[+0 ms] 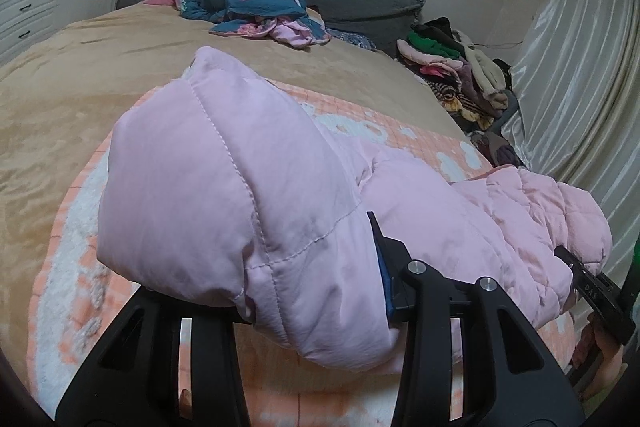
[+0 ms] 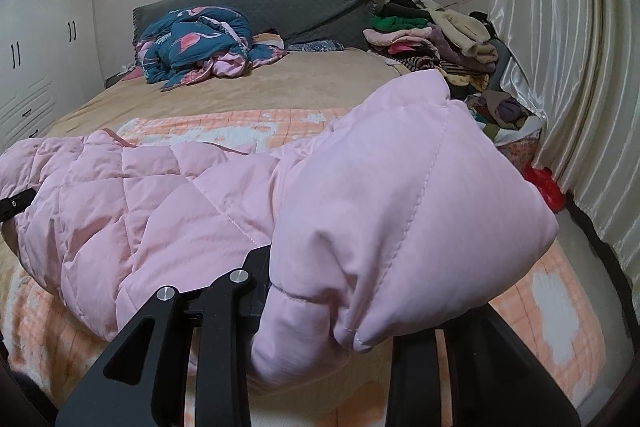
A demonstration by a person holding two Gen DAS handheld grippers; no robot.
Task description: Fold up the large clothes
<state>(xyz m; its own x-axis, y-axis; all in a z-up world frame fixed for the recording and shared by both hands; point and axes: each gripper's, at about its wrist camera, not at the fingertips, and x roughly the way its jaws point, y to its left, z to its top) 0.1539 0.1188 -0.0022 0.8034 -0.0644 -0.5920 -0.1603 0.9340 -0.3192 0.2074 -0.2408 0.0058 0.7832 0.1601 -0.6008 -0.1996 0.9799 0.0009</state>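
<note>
a: which step are we at?

b: by my reading, mid-fold. the pink padded jacket (image 1: 248, 187) is lifted at its near edge, one end in each of the tongs, and hangs between them over the peach and white blanket (image 1: 72, 267) on the near part of the bed (image 1: 80, 75).

a: and the tongs themselves?

b: the left tongs (image 1: 316, 311) are clamped on a thick bunch of the pink fabric; it bulges out between the fingers. the right tongs (image 2: 320, 311) are clamped on the other end the same way. in the left view the right tongs show at the far right with a hand under them.

a: what does the next move call for?

b: i'd judge that both ends should travel together and level toward the far side, so the held edge lies down over the rest of the jacket without twisting. only then let go.

a: how does the jacket look?

b: puffy, quilted in diamonds across the body, with smoother stitched panels at each gripped end. it is light pink, soft, and likely to spring back, so it may need pressing flat.

a: anything else nearby?

b: a crumpled blue flamingo quilt (image 2: 196, 43) lies far off by the grey headboard (image 2: 280, 3), and a pile of clothes (image 2: 432, 39) sits at the far right beside the curtain (image 2: 560, 67), well apart from the jacket.
</note>
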